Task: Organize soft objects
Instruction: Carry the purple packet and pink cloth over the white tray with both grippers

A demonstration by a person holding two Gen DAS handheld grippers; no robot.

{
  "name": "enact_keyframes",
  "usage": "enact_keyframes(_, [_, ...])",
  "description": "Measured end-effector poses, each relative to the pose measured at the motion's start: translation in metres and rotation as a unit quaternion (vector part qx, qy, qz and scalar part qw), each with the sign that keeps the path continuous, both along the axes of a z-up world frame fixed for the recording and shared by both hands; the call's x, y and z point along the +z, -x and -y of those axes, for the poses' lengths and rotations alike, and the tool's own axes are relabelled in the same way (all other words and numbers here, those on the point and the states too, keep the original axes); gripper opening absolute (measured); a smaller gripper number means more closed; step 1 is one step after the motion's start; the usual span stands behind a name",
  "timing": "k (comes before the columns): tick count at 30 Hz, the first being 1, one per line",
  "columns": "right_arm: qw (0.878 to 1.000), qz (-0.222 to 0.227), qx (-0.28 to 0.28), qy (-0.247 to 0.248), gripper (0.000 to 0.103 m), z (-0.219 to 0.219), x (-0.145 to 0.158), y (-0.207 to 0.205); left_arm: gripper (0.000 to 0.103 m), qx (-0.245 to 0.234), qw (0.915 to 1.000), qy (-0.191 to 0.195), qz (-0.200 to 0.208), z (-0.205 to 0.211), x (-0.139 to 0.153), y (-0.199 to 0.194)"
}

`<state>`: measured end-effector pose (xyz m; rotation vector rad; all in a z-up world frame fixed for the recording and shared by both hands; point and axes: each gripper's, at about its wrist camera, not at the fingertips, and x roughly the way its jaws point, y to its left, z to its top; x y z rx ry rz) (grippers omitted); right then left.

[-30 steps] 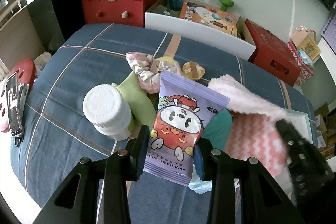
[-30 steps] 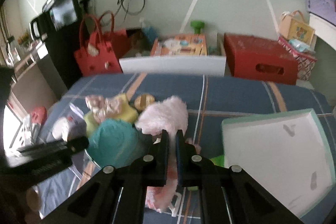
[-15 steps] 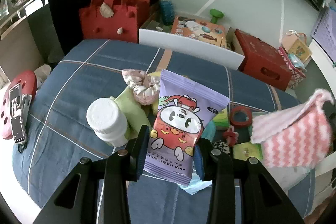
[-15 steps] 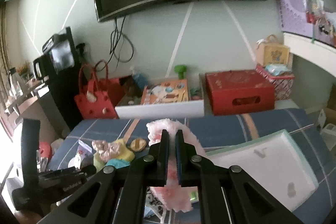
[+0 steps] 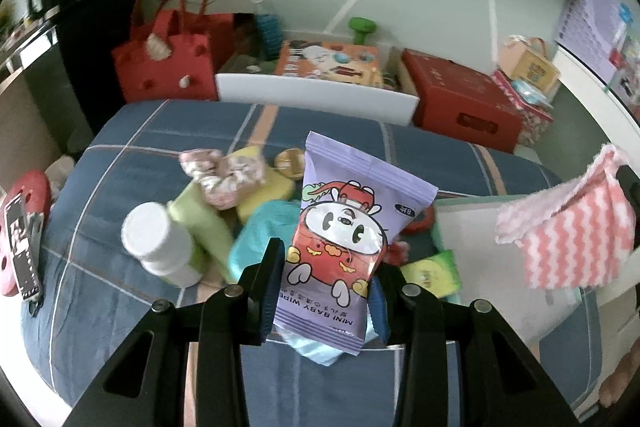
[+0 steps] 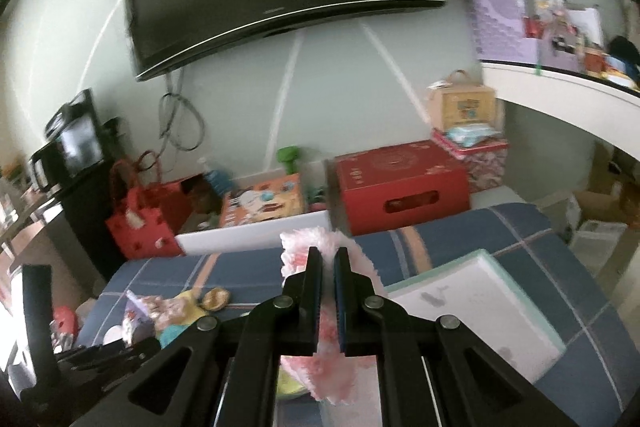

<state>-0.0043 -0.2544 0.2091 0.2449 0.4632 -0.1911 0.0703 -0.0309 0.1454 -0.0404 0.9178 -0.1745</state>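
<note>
Jaws are clenching both soft things above the bed: I'm pinching the limp, light pink cloth [image 6: 320,247] by its edge, squeezing the crinkly, slippery wipes pack [image 5: 344,239] mid-body.

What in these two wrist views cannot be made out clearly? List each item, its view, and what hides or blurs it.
- Pale blue item, left wrist view: mostly hidden behind the wipes pack held in the left tool.
- Pink cloth, right wrist view: its middle is covered by the right tool shut on it.
- Toy pile, right wrist view: small and blurred.
- White tray, left wrist view: partly hidden by the hanging cloth.
</note>
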Motion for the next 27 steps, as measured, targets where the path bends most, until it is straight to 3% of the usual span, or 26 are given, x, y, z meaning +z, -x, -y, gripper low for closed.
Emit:
enact_keyframes(8, [0.996, -0.006, -0.092, -0.012, 0.006, 0.064, -0.005, 0.018, 0.040, -0.078, 0.9968, -0.008, 0.015, 0.065, -0.002, 0.012])
enact_keyframes(16, [0.984, -0.035, -0.172, -0.014, 0.006, 0.118, -0.022, 0.027, 0.040, -0.153, 0.9880, -0.015, 0.008, 0.135, -0.020, 0.024])
enact_keyframes(27, [0.972, -0.095, -0.207, -0.058, 0.007, 0.162, -0.073, 0.016, 0.040, -0.204, 0.9780, -0.037, -0.022, 0.192, -0.062, 0.020])
